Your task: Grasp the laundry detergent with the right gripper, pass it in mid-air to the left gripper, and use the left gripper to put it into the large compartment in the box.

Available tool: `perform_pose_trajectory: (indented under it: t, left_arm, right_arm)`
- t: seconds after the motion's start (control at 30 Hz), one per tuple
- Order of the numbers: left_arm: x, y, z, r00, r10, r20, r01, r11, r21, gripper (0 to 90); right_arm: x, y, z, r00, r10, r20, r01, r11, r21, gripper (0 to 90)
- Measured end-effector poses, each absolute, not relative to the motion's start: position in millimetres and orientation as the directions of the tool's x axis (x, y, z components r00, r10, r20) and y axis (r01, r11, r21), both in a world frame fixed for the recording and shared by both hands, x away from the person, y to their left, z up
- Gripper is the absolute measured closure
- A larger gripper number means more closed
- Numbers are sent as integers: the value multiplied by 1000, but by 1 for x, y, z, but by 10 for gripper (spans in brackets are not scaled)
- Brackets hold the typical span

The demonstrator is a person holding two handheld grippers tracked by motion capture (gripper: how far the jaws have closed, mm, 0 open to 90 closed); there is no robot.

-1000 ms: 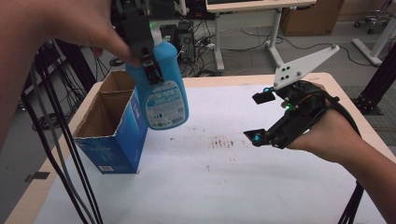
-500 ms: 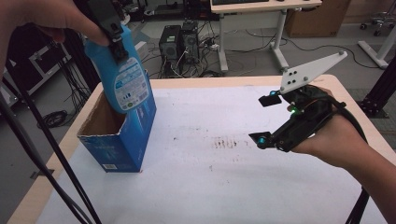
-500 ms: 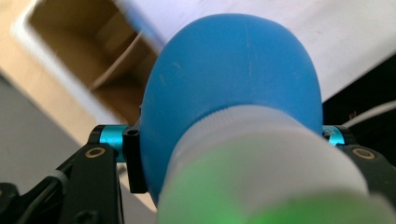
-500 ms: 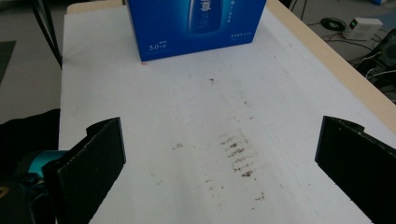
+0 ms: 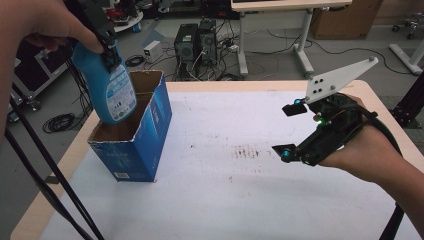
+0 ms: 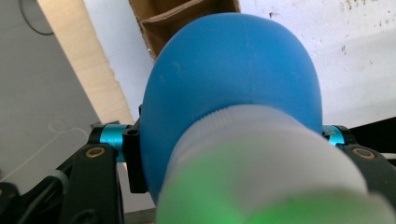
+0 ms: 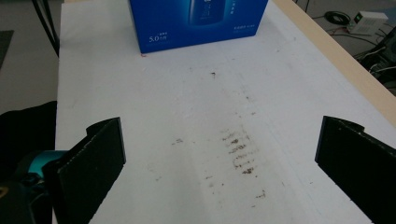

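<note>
Over the table (image 5: 260,200), left claw (image 5: 107,47) apparently clamps bottle (image 5: 112,90).

Even, bright indoor light, soft shadows; the bottle cap (image 6: 275,172) is blurred close up.

One blue bottle (image 5: 111,85) up over the table's left edge, one blue cardboard box (image 5: 142,135) open beneath it. Two grippers: the left gripper (image 5: 107,47) and the right gripper (image 5: 292,131). One white table (image 5: 250,200), one patch of brown smudges (image 5: 246,151) mid-table.
</note>
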State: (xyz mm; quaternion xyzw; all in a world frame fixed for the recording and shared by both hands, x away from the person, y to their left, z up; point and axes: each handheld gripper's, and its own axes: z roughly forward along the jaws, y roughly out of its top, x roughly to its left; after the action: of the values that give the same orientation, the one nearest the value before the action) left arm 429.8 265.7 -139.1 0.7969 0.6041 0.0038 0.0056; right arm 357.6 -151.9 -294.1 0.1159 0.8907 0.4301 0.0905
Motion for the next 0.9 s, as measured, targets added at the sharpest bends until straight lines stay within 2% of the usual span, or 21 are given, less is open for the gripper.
perform_pose_trajectory:
  t: [0.17,0.37,0.57,0.73,0.9]
  left_arm:
    - [434,269,-161,333,942,-30,943,-333,-4,381]
    - [437,270,-191,526,850,-9,850,-526,-19,381]
    - [440,268,-224,670,742,-19,741,-670,-40,381]
    - [439,266,-251,751,659,-34,657,-752,-46,381]
    - [442,266,-271,791,611,-39,609,-792,-53,380]
  right_arm:
    - [359,-150,-295,-956,286,-60,131,601,788,7]
    - [360,-150,-296,-954,295,-57,140,606,783,7]
    - [362,-150,-297,-952,303,-53,152,613,775,7]
    - [365,-147,-299,-951,306,-50,158,618,770,7]
    - [367,-142,-301,-952,302,-44,163,625,764,6]
